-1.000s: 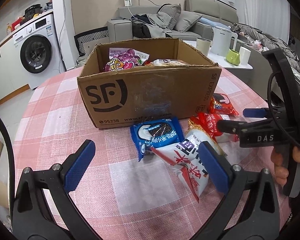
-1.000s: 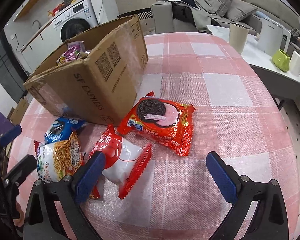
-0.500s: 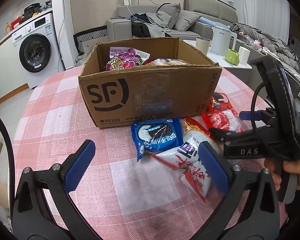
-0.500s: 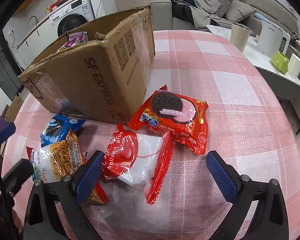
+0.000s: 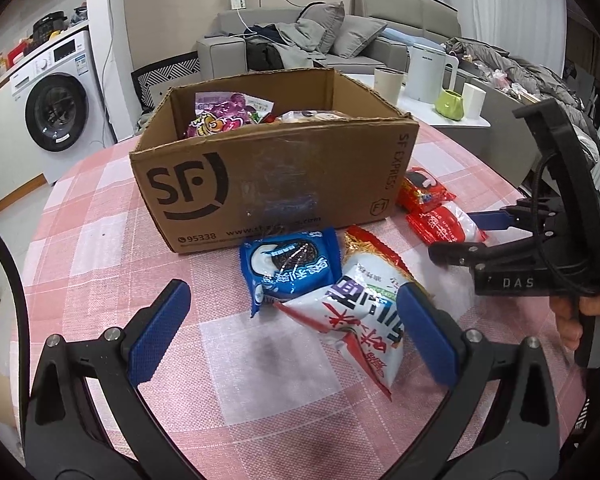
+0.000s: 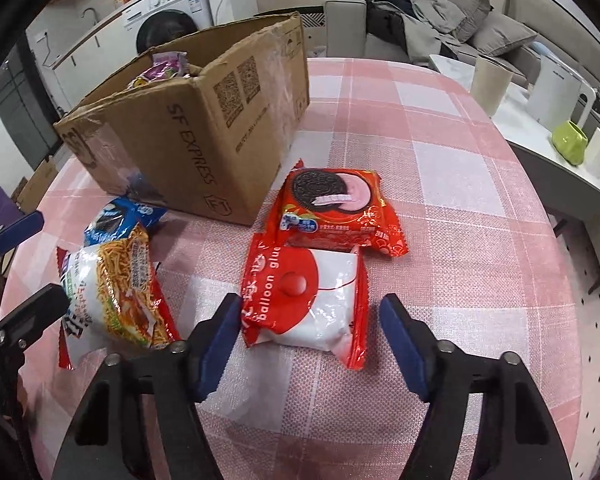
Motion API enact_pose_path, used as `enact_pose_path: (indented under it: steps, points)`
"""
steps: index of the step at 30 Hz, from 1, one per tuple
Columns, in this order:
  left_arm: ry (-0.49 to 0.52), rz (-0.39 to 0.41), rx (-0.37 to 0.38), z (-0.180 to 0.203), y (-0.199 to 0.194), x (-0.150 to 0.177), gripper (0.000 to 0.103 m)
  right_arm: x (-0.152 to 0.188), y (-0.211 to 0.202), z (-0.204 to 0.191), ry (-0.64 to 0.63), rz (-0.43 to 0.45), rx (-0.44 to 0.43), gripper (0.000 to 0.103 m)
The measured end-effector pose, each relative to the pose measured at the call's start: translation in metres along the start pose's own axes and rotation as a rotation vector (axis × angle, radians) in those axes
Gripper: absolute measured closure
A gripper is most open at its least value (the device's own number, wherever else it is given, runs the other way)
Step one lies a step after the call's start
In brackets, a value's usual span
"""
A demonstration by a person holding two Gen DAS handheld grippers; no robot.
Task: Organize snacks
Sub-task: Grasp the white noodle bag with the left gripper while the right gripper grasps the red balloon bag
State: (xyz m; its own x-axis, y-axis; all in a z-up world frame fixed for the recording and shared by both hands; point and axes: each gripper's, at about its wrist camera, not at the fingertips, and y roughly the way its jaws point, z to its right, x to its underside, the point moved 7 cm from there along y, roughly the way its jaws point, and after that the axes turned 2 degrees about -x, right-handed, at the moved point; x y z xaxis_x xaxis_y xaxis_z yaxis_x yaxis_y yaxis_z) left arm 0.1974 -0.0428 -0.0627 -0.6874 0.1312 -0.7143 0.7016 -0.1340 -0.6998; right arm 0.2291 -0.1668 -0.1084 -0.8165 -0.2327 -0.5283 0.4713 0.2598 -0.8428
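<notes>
The cardboard box (image 5: 267, 184) hides most of its own contents: only a purple packet (image 5: 219, 114) and the top of one more wrapper show above its near wall. From the left wrist view the red cookie pack (image 5: 422, 190) is half hidden behind the box corner, and the right tool's black frame cuts across the red-and-white balloon-glue packet (image 5: 446, 224).

The right tool (image 6: 308, 328) is closing around that packet (image 6: 312, 300); the left pad sits at the packet's red edge, the right pad stands clear of it, so nothing is pinched.

The left tool (image 5: 291, 328) is spread wide above the worktop (image 5: 99, 240), its right pad just beside the noodle packet (image 5: 364, 320), which overlaps the blue cookie pack (image 5: 287, 268).

Open checked cloth lies left of the blue pack and right of the red packs, up to the round worktop edge (image 6: 540, 208).
</notes>
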Motion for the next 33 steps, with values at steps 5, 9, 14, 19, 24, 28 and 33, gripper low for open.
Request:
enact_pose_path:
  steps: [5,9,14,19,24,28,33]
  points:
    - [0.019,0.002,0.039,0.008,-0.002,0.001,0.0,0.003,-0.006,-0.01,-0.043,0.01,-0.071,0.052]
    - [0.044,-0.001,0.054,0.015,-0.002,0.003,0.0,0.005,-0.011,-0.024,-0.086,0.019,-0.129,0.053]
    - [0.071,-0.016,0.071,0.022,0.002,0.009,0.0,0.007,-0.011,-0.04,-0.12,0.022,-0.183,0.053]
    - [0.089,-0.046,0.099,0.027,0.007,0.015,0.001,0.009,-0.008,-0.052,-0.148,0.016,-0.225,0.053]
    - [0.122,-0.095,0.112,0.034,0.016,0.025,0.01,0.01,-0.01,-0.06,-0.171,0.021,-0.253,0.053]
    - [0.132,-0.132,0.109,0.036,0.024,0.031,0.017,0.011,-0.011,-0.063,-0.177,0.021,-0.256,0.053]
    - [0.134,-0.156,0.11,0.038,0.03,0.037,0.038,0.01,-0.013,-0.063,-0.183,0.027,-0.263,0.053]
